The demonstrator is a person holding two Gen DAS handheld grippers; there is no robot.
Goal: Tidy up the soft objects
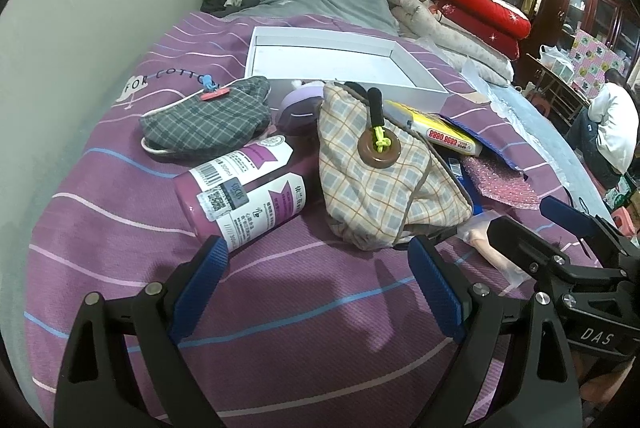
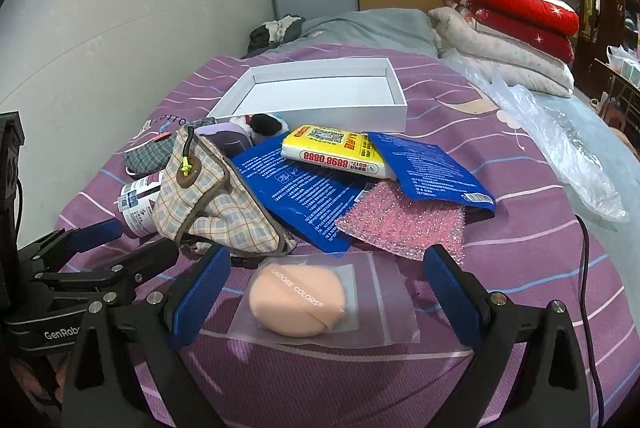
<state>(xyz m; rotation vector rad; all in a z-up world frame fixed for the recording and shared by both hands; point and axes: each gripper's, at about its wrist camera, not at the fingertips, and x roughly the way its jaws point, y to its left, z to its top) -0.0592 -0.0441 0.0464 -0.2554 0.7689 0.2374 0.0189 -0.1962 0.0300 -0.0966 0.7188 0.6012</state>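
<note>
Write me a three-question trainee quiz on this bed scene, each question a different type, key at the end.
1. True or false: the white box already holds the checked pouch.
2. Multiple choice: what lies between the open fingers of the right gripper? A) the yellow tissue pack B) the peach puff in its clear bag C) the purple bottle
3. Fill in: the pink sparkly sponge partly lies on a ____ printed packet.

Key: 1 false, the box shows only its bare white floor and the pouch lies on the bedspread in front of it; 2 B; 3 blue.
</note>
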